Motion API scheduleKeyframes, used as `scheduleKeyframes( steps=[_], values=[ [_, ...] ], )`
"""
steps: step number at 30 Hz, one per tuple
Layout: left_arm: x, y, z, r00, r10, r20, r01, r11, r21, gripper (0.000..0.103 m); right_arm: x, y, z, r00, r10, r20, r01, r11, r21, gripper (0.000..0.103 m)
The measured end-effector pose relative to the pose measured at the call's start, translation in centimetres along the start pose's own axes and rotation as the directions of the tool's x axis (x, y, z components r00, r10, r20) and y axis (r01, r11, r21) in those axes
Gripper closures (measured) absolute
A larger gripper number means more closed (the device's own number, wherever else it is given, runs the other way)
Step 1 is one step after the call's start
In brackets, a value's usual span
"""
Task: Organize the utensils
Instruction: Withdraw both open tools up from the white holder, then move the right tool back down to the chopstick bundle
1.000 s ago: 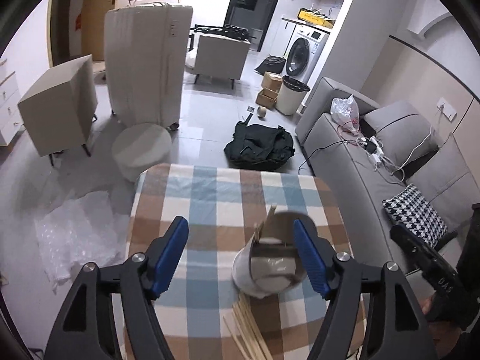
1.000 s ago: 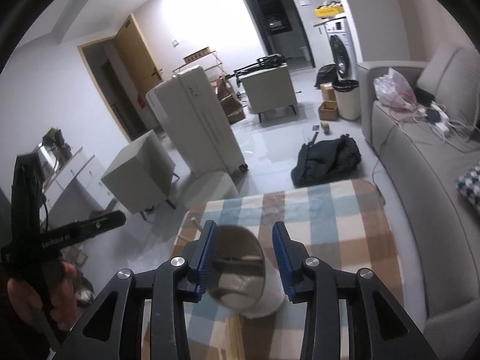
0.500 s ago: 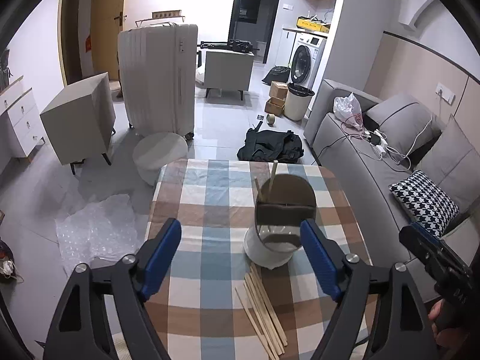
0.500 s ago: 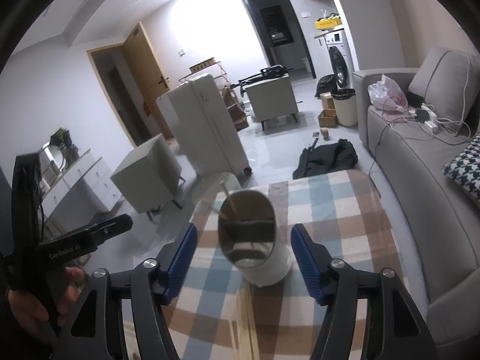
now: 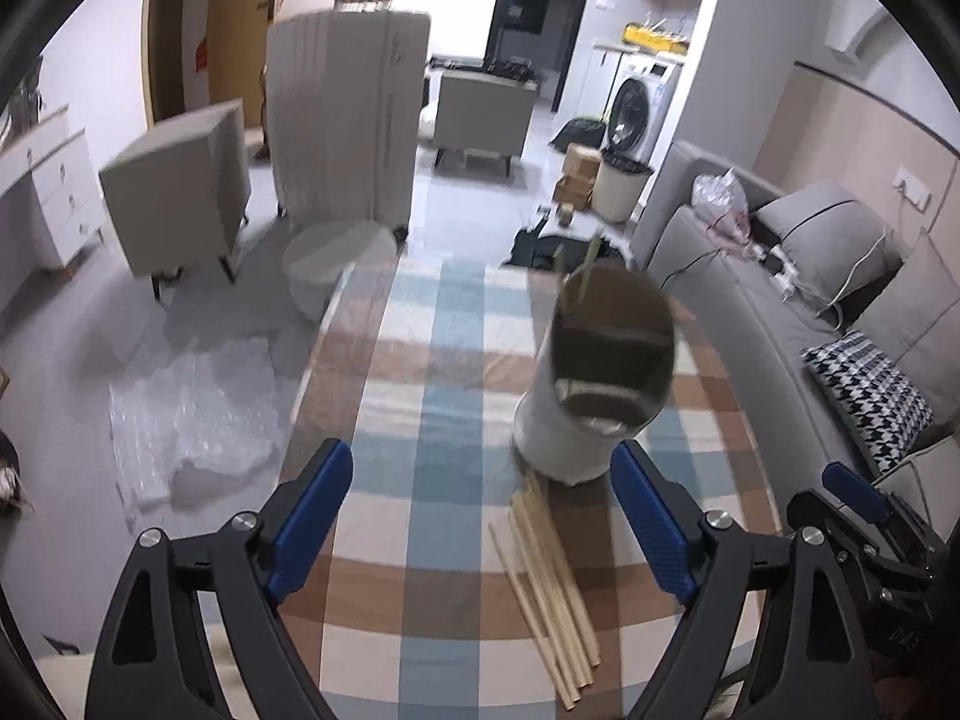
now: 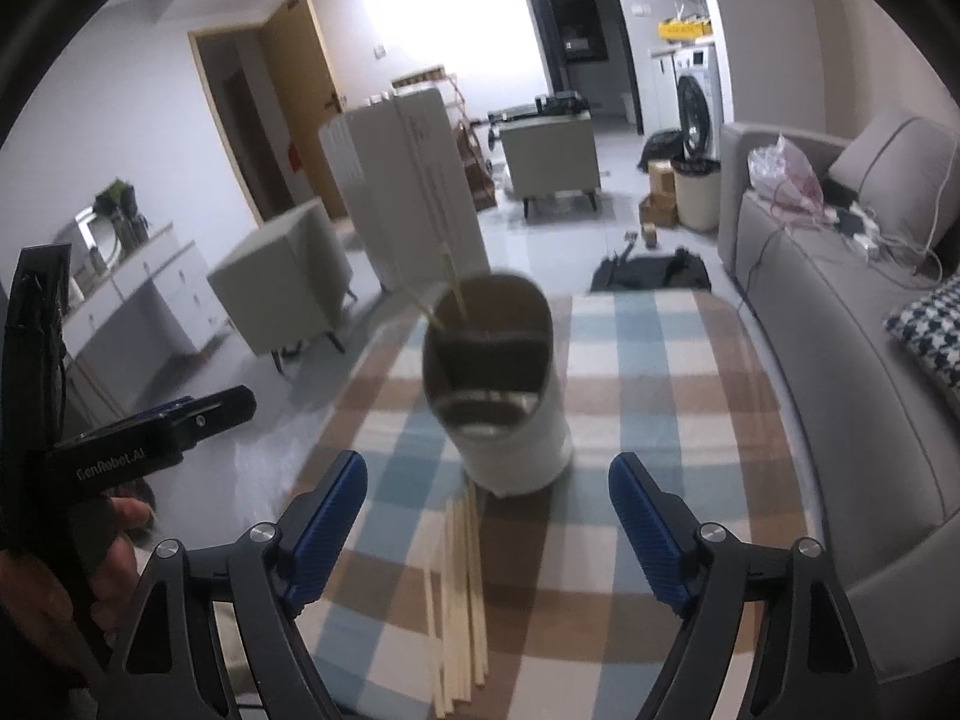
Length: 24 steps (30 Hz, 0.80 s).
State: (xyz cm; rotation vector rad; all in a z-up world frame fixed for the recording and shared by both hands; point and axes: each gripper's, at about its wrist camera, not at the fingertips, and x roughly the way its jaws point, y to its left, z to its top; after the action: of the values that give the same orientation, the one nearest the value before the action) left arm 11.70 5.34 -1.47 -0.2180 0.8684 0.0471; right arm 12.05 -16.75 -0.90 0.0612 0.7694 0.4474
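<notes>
While holding both grippers, left point(image 5: 483, 522) and right point(image 6: 487, 519), apart and empty: 2 chopsticks point(image 6: 447, 288) standing in holder point(image 6: 510, 426), loose bundle point(image 6: 459, 594) awaiting on table point(image 6: 648, 360).

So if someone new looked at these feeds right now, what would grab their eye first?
Probably the white utensil holder standing mid-table on the checked tablecloth, with two chopsticks poking out of its rear compartment. Next, the loose bundle of chopsticks lying flat on the cloth just in front of it. Both tools, left and right, hang open and empty on the near side.
</notes>
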Motion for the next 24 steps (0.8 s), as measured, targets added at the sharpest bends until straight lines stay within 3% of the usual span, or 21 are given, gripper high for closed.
scheduleKeyframes(
  steps=[4, 8, 10, 12, 18, 24],
  values=[
    [2.0, 1.2, -1.2, 0.998, 0.026, -0.053, -0.028, 0.999, -0.030, 0.018, 2.8, -0.3, -1.0, 0.996, -0.004, -0.092, 0.004, 1.000, 0.000, 0.021],
    [4.0, 3.1, -1.7, 0.990, 0.057, -0.128, -0.070, 0.992, -0.101, 0.018, 6.2, -0.2, -2.0, 0.981, -0.005, -0.195, 0.003, 1.000, -0.009, 0.040],
    [4.8, 3.6, -1.9, 0.984, 0.067, -0.166, -0.087, 0.989, -0.121, 0.018, 8.3, 0.1, -2.7, 0.966, -0.018, -0.257, 0.012, 1.000, -0.025, 0.044],
    [5.2, 4.1, -2.0, 0.980, 0.072, -0.184, -0.098, 0.986, -0.135, 0.018, 10.2, 0.3, -3.4, 0.952, -0.026, -0.305, 0.015, 0.999, -0.037, 0.055],
    [5.9, 5.5, -1.7, 0.970, 0.091, -0.227, -0.127, 0.980, -0.151, 0.018, 15.2, 1.7, -5.3, 0.907, -0.044, -0.419, -0.004, 0.994, -0.112, 0.076],
    [6.8, 7.0, -1.7, 0.957, 0.068, -0.283, -0.126, 0.974, -0.191, 0.018, 18.8, 1.9, -6.5, 0.862, -0.075, -0.501, 0.012, 0.992, -0.127, 0.088]
  ],
)
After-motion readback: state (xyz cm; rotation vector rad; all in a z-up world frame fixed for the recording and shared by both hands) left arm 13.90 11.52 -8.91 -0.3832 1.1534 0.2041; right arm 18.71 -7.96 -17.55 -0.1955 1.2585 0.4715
